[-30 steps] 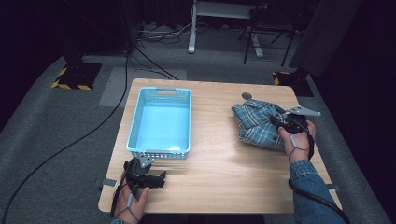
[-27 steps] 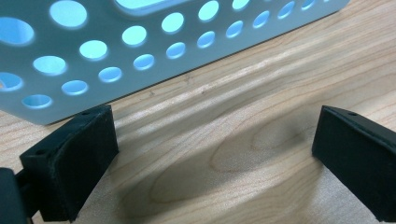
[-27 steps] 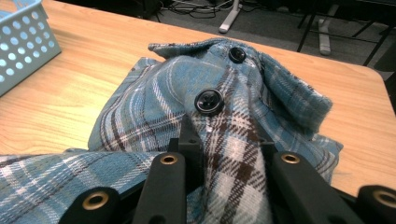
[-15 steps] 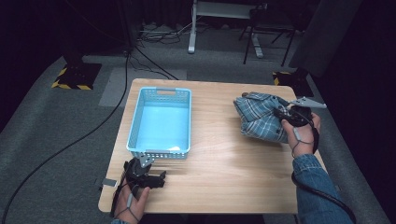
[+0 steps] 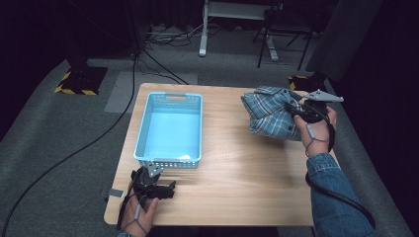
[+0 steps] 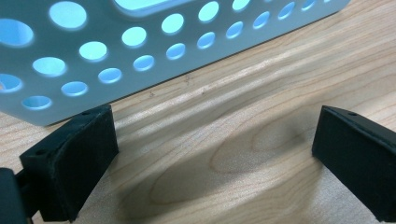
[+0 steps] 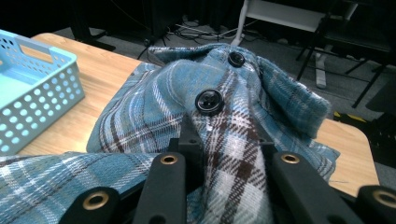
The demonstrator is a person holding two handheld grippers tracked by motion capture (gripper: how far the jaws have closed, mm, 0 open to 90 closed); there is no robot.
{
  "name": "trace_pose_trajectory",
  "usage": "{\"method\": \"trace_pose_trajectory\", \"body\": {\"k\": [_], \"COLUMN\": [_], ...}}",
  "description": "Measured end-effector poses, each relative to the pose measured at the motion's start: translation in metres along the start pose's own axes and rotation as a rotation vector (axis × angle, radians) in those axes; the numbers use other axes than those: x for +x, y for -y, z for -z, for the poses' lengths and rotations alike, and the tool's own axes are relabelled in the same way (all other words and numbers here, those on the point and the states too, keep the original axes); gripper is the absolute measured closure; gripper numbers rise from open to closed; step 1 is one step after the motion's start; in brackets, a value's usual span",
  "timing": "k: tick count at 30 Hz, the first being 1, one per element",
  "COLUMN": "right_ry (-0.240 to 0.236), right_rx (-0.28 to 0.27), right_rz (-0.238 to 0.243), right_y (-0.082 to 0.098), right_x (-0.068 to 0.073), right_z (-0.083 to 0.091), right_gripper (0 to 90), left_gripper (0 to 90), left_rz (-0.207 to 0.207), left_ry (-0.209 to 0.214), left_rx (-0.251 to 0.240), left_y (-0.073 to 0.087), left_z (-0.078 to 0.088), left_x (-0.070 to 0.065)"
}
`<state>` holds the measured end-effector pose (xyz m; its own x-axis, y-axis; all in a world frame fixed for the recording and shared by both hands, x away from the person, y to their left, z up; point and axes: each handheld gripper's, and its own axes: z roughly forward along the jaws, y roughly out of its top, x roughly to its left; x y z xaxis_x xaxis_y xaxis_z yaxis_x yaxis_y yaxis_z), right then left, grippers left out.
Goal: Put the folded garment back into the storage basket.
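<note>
The plaid shirt (image 5: 269, 114), folded in a loose bundle, sits at the far right part of the table (image 5: 247, 187), well apart from the blue basket (image 5: 170, 129). The right gripper (image 5: 295, 109) has its jaws clamped on a fold of the cloth along the button strip; the near edge of the bundle looks raised off the wood.

Step in hand, by judgement: the pick-up of the shirt, presumably for placing in the basket. The next move calls for a lift high enough to clear the basket wall, then a carry leftward across the table, with the grip kept firm since the loose folds could trail or snag the rim.

The left gripper (image 5: 157, 186) rests near the front left edge of the table, just beside the basket's near wall, jaws wide with nothing between them.

The right gripper view shows the pinch itself: cloth bunched between the black jaws and two dark buttons (image 7: 209, 101) above them, detail too small in the high view. The left gripper view shows the perforated basket wall (image 6: 140, 51) close up and bare wood between the pads (image 6: 74, 158).
</note>
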<state>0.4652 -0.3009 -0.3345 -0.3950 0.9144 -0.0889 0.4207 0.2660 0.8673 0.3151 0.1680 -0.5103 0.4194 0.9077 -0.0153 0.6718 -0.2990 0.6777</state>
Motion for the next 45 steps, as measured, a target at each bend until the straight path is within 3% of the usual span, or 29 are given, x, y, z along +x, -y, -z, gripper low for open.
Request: {"method": "trace_pose_trajectory", "body": {"k": [25,45], "right_ry": [-0.062,-0.124], "right_rx": [-0.044,-0.088], "right_rz": [0.076,0.089], "right_y": [-0.056,-0.083], "right_x": [0.042,0.083], "right_z": [-0.006,-0.017], "right_gripper": [74.2,74.2], "left_gripper": [0.1,0.1], "left_rz": [-0.001,0.002], "left_ry": [-0.001,-0.004], "left_rx": [-0.001,-0.002], "left_y": [0.000,-0.001], "left_z": [0.000,-0.001], "left_x": [0.000,0.000]}}
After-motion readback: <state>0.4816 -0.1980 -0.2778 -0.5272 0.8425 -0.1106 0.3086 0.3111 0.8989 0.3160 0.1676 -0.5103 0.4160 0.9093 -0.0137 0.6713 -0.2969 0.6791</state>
